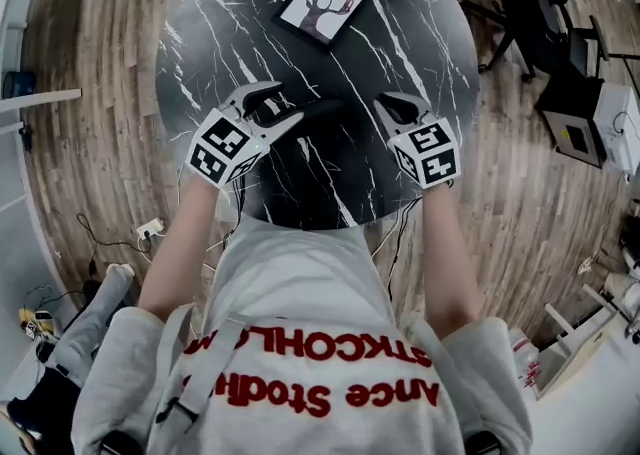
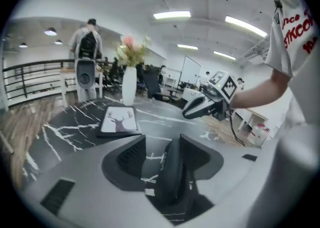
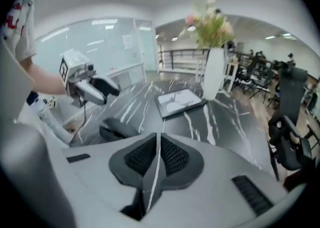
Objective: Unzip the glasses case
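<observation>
**Item:** case (image 3: 117, 129), dark, oval, one pc.

**Location:** flat on round black table (image 1: 200, 23), mid-width, close to the near edge (person's side). It lies betw. the two grippers and touches neither.

**Condition:** a seam line runs round the shell. Can't tell whether the zip is shut or part run. Pull tab not made out in any view.

**Left gripper** (image 1: 275, 106)**:** jaws apart, holding nothing. In its own view the case sits in line betw. the jaws, nearer the right-hand pad, w/ bare table showing on the other side. The right gripper view shows this gripper up off the case, clear of it.

**Right gripper** (image 3: 156, 154)**:** jaws apart by a narrow slit only, nothing betw. them. It is up off the table, to the side of the case.

**Handling (est.):**
- Light and semi-stiff. The shell should keep its shape under a firm pinch and is not fragile.
- The cover looks smooth and the table polished, so expect the case to skid or spin if the zip is tugged w/o bracing.
- Best hold is one gripper across the short width at mid-body, pinning it down.
- The other gripper then takes the pull tab, which is small and thin, so it needs a near-shut, tip-only pinch.
- Pull along the seam, not upward.

**Also on table:** frame (image 1: 325, 1) w/ deer print and vase (image 3: 214, 74) w/ flowers, both toward the far edge, well apart from the case.
</observation>
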The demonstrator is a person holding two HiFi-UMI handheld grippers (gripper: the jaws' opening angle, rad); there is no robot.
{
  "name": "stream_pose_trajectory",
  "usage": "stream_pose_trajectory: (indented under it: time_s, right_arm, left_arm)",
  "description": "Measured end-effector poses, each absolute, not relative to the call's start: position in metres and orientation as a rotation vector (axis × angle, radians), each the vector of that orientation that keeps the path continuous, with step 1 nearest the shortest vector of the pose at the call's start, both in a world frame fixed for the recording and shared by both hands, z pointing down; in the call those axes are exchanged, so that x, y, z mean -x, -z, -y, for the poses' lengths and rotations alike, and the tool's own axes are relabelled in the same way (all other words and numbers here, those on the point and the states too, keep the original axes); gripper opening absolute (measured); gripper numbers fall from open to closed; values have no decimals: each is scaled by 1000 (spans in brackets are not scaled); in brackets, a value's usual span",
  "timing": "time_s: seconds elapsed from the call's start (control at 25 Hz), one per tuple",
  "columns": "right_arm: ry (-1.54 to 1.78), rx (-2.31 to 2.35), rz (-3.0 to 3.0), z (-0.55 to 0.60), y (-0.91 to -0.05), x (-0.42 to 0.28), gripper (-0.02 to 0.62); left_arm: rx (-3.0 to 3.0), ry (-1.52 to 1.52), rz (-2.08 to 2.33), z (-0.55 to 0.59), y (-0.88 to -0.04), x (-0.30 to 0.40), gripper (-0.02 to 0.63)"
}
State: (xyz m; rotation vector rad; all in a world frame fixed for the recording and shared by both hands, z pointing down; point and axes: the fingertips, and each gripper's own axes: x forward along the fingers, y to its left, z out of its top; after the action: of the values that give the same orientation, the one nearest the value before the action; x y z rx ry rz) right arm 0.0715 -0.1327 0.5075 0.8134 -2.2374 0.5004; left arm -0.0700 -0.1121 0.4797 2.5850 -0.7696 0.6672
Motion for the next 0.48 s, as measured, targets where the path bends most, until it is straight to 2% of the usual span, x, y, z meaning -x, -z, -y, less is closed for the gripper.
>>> stream_pose_trajectory:
  time_s: [0.16,0.48]
  right_arm:
    - [-466,-1118,2459,144,-413,-70,15]
    - [-220,-1337,2669,135,-275,-45,14]
  left_arm:
    - [-2617,-429,1075,126,-408,97,12]
    - [-2654,-77,1356,125,-293,121,8]
